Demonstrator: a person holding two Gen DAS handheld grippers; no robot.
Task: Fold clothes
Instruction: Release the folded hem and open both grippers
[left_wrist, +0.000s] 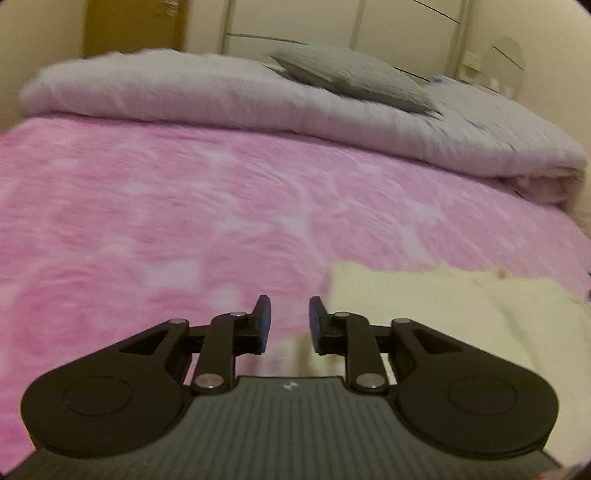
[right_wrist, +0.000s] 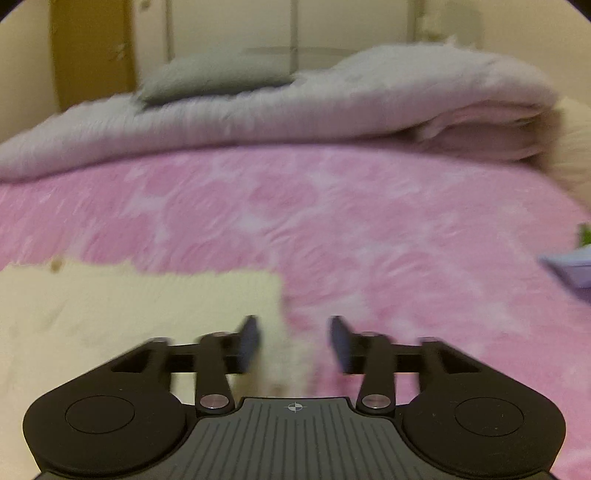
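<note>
While both tools hang over the near edge of the bed, this is how I read it, taking the cream garment as my landmark.

Left gripper (left_wrist: 290, 325): jaws apart, nothing between them, just off the cream garment's left edge.

Right gripper (right_wrist: 293, 343): jaws apart and empty, blurred, at the garment's right edge, where a scrap of cream cloth shows beneath the gap.

Cream garment (left_wrist: 424, 310): lies flat on the pink bedspread (left_wrist: 184, 206) between my two tools, straight-edged along its left side and far corner. It may be laid out for a fold or already squared off; I cannot tell which.

Doing it well: I judge each pinch should take one layer at a corner, both sides lifting level so the cloth stays smooth.

Containers: none in view.

Right of the garment: a small bluish thing (right_wrist: 570, 267), too blurred to name.

Beyond the garment: a rolled grey quilt (left_wrist: 221, 99) with a grey pillow (left_wrist: 354, 75) on it.
</note>
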